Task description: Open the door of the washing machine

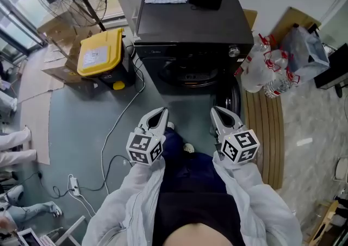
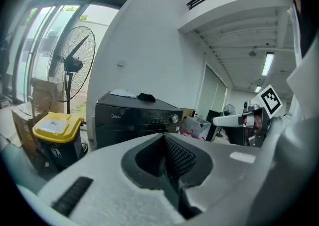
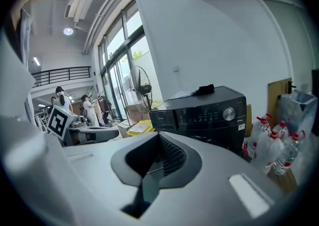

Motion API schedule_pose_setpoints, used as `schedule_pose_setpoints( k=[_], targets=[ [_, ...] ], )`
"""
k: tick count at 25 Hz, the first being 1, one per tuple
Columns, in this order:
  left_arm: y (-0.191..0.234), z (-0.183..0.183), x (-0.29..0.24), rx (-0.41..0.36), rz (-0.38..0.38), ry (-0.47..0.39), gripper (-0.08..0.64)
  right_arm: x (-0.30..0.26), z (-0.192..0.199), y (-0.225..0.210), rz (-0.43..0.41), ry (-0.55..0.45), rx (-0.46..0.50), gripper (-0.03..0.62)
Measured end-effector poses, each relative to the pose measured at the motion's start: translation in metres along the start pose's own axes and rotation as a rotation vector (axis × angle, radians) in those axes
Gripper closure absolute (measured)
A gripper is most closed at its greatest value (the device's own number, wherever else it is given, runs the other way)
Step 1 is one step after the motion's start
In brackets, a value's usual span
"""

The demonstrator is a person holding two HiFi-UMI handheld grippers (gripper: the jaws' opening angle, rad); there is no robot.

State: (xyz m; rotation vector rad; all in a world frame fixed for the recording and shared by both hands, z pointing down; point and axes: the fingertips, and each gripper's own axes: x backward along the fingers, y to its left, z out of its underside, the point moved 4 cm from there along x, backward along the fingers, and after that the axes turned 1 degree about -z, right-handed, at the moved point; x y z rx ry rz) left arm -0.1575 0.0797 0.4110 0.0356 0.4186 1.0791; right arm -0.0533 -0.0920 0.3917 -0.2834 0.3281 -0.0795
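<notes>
Both arms reach forward side by side, the left gripper (image 1: 161, 112) and right gripper (image 1: 216, 111) each with jaws together.

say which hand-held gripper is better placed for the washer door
Right, probably: the right hand-held gripper sits just short of the black washing machine's round door, which looks swung out on that side. The left hand-held gripper is farther off.

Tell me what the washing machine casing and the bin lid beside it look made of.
The washing machine casing is probably dark painted sheet metal: flat panels, soft satin sheen. The bin lid looks like yellow moulded plastic: smooth, rounded corners, slight gloss.
</notes>
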Motion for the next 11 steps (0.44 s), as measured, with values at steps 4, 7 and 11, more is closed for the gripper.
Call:
schedule_pose_setpoints(
  k=[4, 7, 11],
  targets=[
    [-0.0024, -0.0004, 0.0001, -0.002, 0.016, 0.000, 0.561, -0.0002, 0.0003, 0.0033, -0.003, -0.003, -0.001, 0.583],
    [-0.0004, -0.0007, 0.0020, 0.005, 0.021, -0.001, 0.561, -0.0014, 0.0013, 0.0068, -0.008, -0.004, -0.006, 0.584],
    [0.0048, 0.0002, 0.0055, 0.017, 0.018, -0.008, 0.561, -0.0017, 0.0050, 0.0104, -0.008, -0.005, -0.017, 0.583]
  ],
)
